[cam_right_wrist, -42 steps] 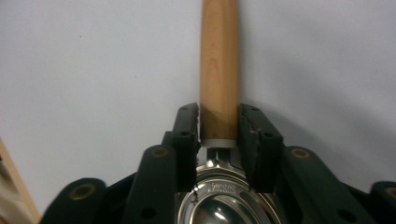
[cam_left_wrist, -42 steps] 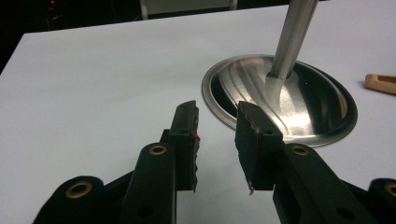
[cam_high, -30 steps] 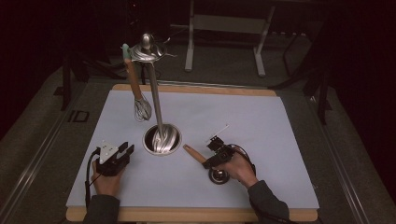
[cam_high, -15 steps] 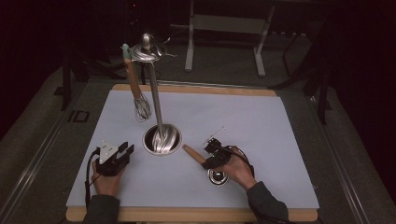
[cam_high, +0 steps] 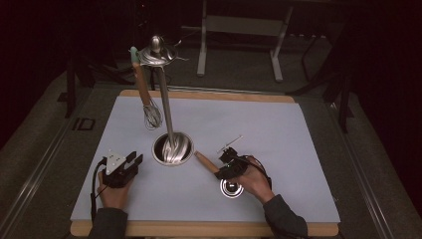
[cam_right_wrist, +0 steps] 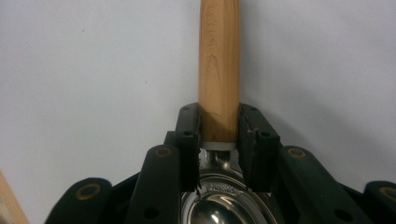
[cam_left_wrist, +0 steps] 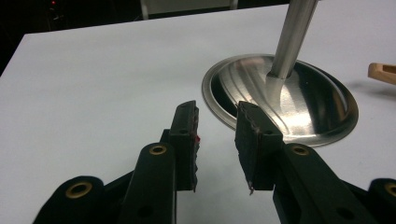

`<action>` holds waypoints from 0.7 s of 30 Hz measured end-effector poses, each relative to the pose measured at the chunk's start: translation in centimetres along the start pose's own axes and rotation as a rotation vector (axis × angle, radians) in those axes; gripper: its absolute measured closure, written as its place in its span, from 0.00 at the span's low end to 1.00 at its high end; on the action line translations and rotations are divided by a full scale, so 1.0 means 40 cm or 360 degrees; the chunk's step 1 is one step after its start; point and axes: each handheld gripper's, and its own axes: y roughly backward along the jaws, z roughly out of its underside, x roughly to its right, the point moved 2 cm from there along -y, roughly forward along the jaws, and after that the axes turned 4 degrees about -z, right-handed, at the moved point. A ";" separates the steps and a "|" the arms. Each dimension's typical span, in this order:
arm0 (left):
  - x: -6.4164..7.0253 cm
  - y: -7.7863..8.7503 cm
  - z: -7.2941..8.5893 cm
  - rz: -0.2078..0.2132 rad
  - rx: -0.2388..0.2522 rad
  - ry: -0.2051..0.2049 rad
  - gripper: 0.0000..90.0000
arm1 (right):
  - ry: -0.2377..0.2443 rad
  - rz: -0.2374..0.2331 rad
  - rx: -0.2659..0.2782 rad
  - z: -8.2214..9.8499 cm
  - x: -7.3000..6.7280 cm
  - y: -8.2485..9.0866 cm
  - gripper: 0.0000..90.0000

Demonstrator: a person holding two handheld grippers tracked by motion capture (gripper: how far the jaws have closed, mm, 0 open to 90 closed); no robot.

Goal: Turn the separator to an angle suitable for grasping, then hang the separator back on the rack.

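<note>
A ladle lies on the white mat, its wooden handle (cam_high: 204, 161) pointing toward the stand and its metal bowl (cam_high: 232, 187) near my right hand. My right gripper (cam_high: 222, 168) has just been closing and is shut on it: in the right gripper view (cam_right_wrist: 219, 112) both pads press the handle (cam_right_wrist: 219, 56) just above the steel neck. My left gripper (cam_high: 131, 164) rests open on the mat left of the stand's base, with nothing between its fingers (cam_left_wrist: 215, 109).
A steel utensil stand has a round base (cam_high: 172, 149), a tall pole (cam_high: 164, 99) and a top ring (cam_high: 156, 53). A whisk (cam_high: 152, 115) hangs from the ring. The base (cam_left_wrist: 280, 93) lies just ahead of the left jaws. The wooden table edge (cam_high: 199, 229) runs along the front.
My right hand has shifted very slightly over the ladle. The left hand, stand and whisk stay where they were.
</note>
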 end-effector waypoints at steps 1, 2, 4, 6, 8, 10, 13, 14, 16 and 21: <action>0.000 0.000 0.000 0.0000 0.0001 0.0000 0.77 | 0.0002 0.0000 0.0000 0.000 0.000 0.001 0.79; 0.000 0.000 0.000 0.0000 -0.0001 -0.0002 0.77 | 0.0002 -0.0003 0.0002 -0.001 0.000 0.003 0.79; 0.000 0.000 0.000 -0.0001 0.0000 -0.0001 0.77 | 0.0005 -0.0005 0.0009 -0.001 0.002 0.006 0.79; 0.000 0.000 0.000 0.0000 0.0001 0.0001 0.77 | 0.0005 -0.0009 0.0023 -0.002 0.005 0.010 0.79; 0.000 0.000 0.000 0.0000 0.0001 0.0002 0.77 | 0.0006 -0.0018 0.0035 -0.003 0.008 0.015 0.79; 0.001 0.000 0.000 -0.0001 0.0002 0.0003 0.77 | 0.0013 -0.0036 0.0047 -0.004 0.013 0.020 0.79; 0.001 0.000 0.000 -0.0001 0.0005 0.0005 0.77 | 0.0026 -0.0042 0.0055 -0.004 0.022 0.024 0.79; 0.001 0.000 0.000 -0.0001 0.0005 0.0005 0.77 | 0.0026 -0.0042 0.0055 -0.004 0.022 0.024 0.79; 0.001 0.000 0.000 -0.0002 0.0005 0.0004 0.77 | 0.0033 -0.0059 0.0080 -0.002 0.031 0.029 0.79; 0.001 0.000 0.000 -0.0002 0.0005 0.0005 0.77 | 0.0097 -0.0081 0.0134 0.000 0.038 0.034 0.79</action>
